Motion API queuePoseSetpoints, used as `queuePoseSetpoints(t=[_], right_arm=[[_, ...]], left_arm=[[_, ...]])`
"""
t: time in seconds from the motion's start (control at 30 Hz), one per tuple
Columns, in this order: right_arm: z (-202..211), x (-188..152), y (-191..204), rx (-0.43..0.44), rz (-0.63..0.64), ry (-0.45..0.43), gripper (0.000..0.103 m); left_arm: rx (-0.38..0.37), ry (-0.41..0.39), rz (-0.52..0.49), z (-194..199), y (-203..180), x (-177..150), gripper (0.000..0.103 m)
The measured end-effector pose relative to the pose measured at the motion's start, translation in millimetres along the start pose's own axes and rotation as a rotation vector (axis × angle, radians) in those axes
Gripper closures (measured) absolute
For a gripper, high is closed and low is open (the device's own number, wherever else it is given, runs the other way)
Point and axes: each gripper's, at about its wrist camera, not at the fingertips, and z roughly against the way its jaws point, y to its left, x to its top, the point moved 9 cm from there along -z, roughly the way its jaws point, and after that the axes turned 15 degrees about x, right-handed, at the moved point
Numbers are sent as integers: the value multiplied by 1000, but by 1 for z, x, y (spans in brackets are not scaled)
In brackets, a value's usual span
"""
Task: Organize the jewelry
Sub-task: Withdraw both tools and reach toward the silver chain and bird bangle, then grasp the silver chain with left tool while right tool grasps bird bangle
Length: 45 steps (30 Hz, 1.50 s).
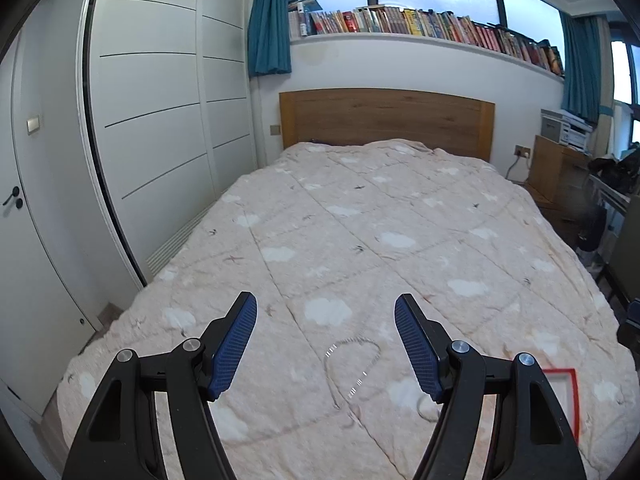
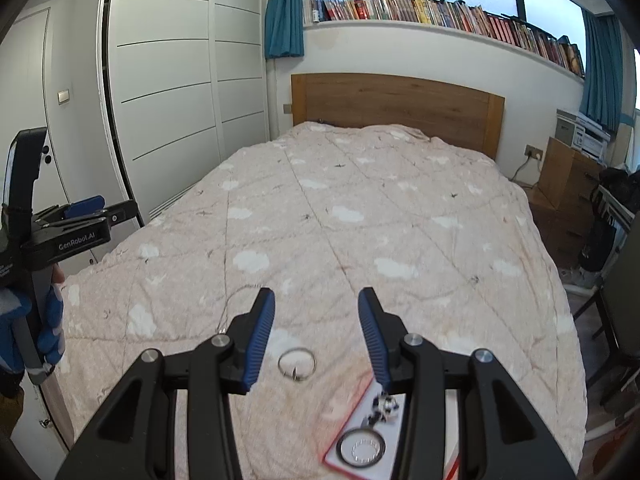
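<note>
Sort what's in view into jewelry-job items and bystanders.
Job: chain necklace, loose ring, red-edged tray, bangle and dark trinket on it.
Bystanders: books, curtains, headboard, wardrobe.

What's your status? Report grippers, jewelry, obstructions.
Left gripper open, empty; right gripper open, empty. Chain necklace and silver ring loose on quilt; dark ring on red-edged tray. Nothing blocking.

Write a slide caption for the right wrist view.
Open right tool above a quilted bed, silver ring lying loose below, bangle already on the red-edged tray.
</note>
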Motion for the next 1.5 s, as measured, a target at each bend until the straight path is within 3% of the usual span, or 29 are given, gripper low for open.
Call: queuePoseSetpoints(t=[0.1,0.23,0.53,0.73,1.1,1.5], right_arm=[[-21,9,-10,8,3,-6,61],[-60,-4,-24,25,-6,31,61],[-157,-76,-51,94,-91,191,61],[-212,-126,-58,139,-148,289,61],[-265,-175,-65,182,-202,386,61],[-294,-201,-72,178,-228,485,61]], left_arm=[[11,13,18,-23,3,2,26],[23,56,24,-62,0,-19,24],[1,240,-31,-153,-31,-102,23],[-51,349,-79,-193,-60,-163,23],[-111,456,-130,-236,-92,-224,23],[-125,512,-89,-265,-97,-243,23]])
